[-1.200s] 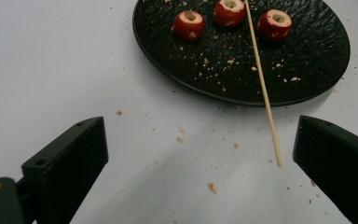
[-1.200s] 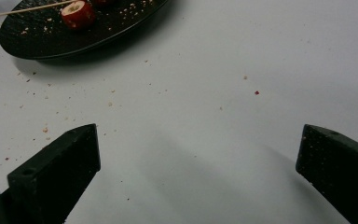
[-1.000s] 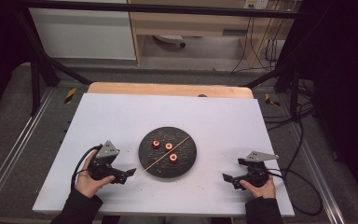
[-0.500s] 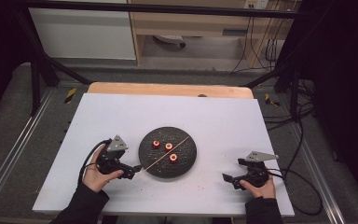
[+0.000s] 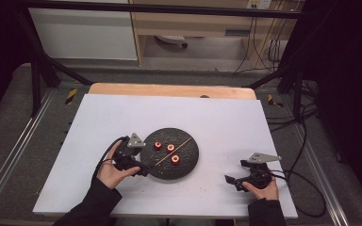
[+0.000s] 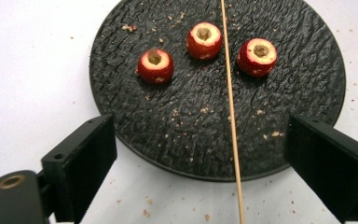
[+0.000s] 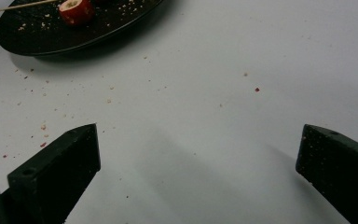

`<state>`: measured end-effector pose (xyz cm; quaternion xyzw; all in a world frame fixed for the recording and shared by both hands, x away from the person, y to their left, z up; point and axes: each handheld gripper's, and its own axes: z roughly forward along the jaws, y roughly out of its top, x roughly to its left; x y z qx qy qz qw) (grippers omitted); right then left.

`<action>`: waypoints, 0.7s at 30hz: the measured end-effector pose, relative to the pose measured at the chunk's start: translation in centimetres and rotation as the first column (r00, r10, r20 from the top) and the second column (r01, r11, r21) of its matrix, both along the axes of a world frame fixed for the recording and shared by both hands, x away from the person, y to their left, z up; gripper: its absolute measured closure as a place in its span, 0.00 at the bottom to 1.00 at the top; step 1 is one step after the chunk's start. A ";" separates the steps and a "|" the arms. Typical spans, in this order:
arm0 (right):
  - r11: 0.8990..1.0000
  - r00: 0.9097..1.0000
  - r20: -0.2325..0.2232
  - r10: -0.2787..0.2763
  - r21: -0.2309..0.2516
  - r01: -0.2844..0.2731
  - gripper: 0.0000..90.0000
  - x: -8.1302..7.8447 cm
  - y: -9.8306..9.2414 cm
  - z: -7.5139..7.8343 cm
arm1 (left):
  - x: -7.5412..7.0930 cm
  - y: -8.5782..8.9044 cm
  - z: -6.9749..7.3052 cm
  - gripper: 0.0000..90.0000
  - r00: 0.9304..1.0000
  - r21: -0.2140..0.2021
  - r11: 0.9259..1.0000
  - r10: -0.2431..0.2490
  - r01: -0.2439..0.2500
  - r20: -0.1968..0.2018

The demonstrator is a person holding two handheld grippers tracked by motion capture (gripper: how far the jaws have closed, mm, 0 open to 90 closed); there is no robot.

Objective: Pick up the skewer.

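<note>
Bamboo-pale and thin, the skewer (image 6: 231, 116) lies across the black plate (image 6: 135, 112), its near end jutting past the plate's rim onto the white table (image 5: 226, 122), between the spread jaws of my left tool (image 6: 200, 154), which have just been narrowing a little with nothing yet pinched. Three cored red fruits (image 6: 204, 40) sit on the plate beyond. I judge the skewer light, stiff but snappable and prone to roll; the overhanging end off the rim looks the best place to pinch. My right tool (image 5: 238, 181) rests spread on the table, well apart from the plate.
</note>
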<state>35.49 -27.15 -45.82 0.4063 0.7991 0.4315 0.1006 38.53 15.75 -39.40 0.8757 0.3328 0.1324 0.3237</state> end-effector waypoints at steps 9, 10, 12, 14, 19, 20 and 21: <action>1.000 1.000 -0.003 0.002 -0.003 -0.002 0.01 0.0 0.0 0.0 | 0.7 -2.1 -0.5 0.25 0.999 0.034 0.999 -0.024 0.026 -0.042; 1.000 1.000 -0.002 0.003 -0.001 -0.003 0.01 0.0 0.0 0.0 | 0.8 -2.4 -0.5 0.28 0.998 0.045 0.998 -0.029 0.031 -0.048; 1.000 1.000 -0.003 0.002 -0.002 -0.002 0.01 0.0 0.0 0.0 | 0.9 -2.8 -0.7 0.30 0.998 0.053 0.998 -0.034 0.038 -0.058; 1.000 1.000 -0.002 0.004 -0.001 -0.004 0.01 0.0 0.0 0.0 | 1.1 -3.0 -0.9 0.34 0.997 0.062 0.997 -0.036 0.041 -0.072; 1.000 1.000 -0.003 0.003 -0.002 -0.003 0.01 0.0 0.0 0.0 | 1.5 -3.4 -1.3 0.46 0.995 0.093 0.995 -0.024 0.033 -0.096; 1.000 1.000 -0.005 0.003 0.000 -0.003 0.01 0.0 0.0 0.0 | 1.6 -3.4 -1.4 0.48 0.995 0.097 0.995 -0.023 0.032 -0.099; 1.000 1.000 -0.005 0.005 -0.003 -0.005 0.01 0.0 0.0 0.0 | 1.7 -3.5 -1.4 0.49 0.994 0.105 0.994 -0.024 0.035 -0.105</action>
